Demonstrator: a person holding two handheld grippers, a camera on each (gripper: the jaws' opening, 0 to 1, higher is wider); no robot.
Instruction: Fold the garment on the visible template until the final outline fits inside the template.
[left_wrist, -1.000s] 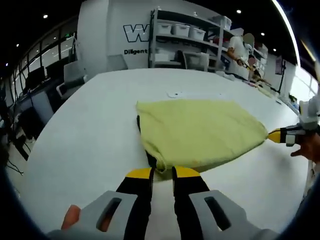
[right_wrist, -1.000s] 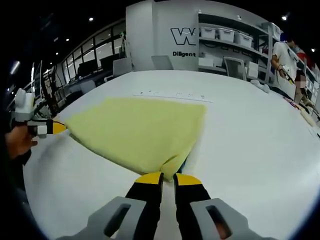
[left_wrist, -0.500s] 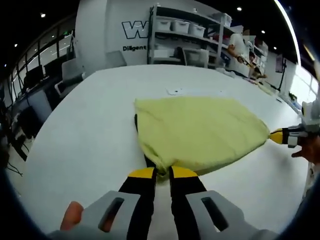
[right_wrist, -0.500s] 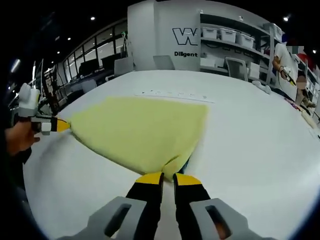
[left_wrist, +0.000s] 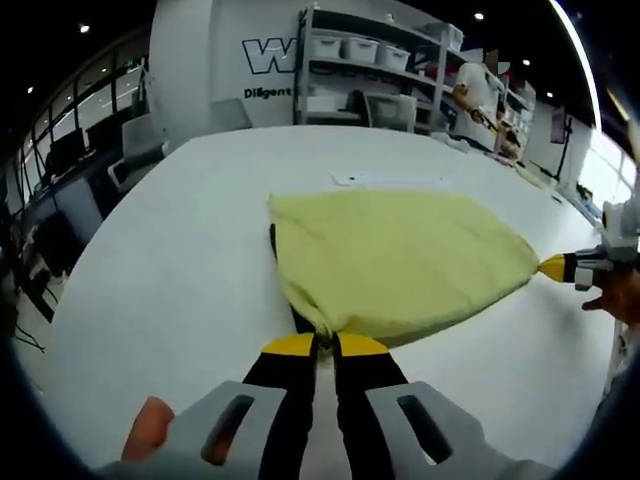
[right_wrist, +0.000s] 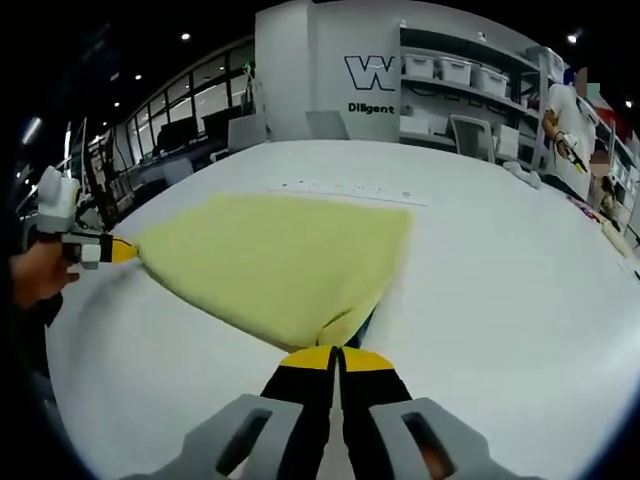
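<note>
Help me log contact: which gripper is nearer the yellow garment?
Neither: both touch it. The left gripper is shut on one corner of the yellow garment; the right gripper is shut on the opposite corner.

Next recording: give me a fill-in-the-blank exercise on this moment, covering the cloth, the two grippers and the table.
1. The folded fabric garment lying on the table is pale ____ in colour.
2. The left gripper has its yellow-tipped jaws ____ on a corner of the garment.
3. The right gripper pinches the opposite corner, so the garment is held at ____ corners.
4. The garment rests on a large ____ table.

Missing words: yellow; shut; two; white
</note>
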